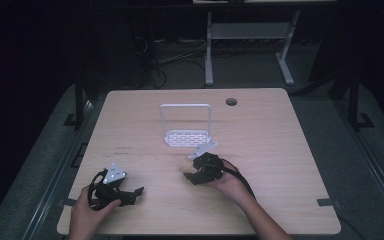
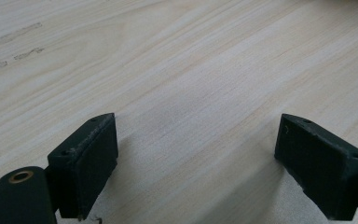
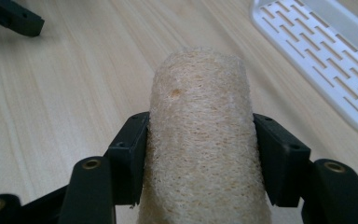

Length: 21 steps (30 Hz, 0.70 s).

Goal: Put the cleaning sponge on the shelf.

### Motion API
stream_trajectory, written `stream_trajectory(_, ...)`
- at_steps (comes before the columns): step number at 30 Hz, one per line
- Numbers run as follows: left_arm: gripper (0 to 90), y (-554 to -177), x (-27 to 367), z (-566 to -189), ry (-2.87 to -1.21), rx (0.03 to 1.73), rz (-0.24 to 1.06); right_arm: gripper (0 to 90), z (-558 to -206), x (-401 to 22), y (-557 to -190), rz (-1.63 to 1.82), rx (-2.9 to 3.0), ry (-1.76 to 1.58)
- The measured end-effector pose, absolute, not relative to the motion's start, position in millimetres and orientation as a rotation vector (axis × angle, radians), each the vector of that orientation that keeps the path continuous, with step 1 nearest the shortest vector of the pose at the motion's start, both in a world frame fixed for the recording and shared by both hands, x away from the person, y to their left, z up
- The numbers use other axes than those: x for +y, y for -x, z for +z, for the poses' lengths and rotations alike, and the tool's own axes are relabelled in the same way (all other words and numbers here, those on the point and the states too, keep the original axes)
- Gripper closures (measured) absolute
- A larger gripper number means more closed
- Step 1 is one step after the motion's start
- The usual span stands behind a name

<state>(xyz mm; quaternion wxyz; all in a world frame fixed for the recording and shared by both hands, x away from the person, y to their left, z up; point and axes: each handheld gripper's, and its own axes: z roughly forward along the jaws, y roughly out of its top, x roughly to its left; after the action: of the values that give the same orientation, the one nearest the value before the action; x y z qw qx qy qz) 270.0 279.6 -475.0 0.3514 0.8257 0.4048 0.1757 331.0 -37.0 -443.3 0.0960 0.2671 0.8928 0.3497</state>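
A tan loofah sponge [image 3: 200, 121], rounded and fibrous, stands between the two black jaws of my right gripper [image 3: 200, 140], whose pads press on its sides. From above, the right gripper [image 1: 189, 172] sits at the table's middle, just in front of a white slotted rack [image 1: 186, 137], with the loofah [image 1: 184, 165] poking out to its left. My left gripper [image 1: 137, 194] rests low at the front left, held by a hand. Its jaws stand wide apart over bare wood [image 2: 196, 154], with nothing between them.
The white rack's slotted base [image 3: 317, 51] lies just beyond the loofah to the right, with a tall wire loop [image 1: 185, 106] rising at its back. A round cable hole [image 1: 231, 102] sits near the wooden table's [image 1: 280, 150] far edge. Desk legs stand on the dark floor beyond.
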Motion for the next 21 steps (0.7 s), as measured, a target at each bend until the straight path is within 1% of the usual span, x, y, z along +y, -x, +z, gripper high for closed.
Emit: stream_trajectory(21, 12.7, -270.0, 279.6, -475.0, -2.137, 1.048, 0.455, 40.8, -434.8, -34.9, -357.6, 1.064, 2.594, -0.849)
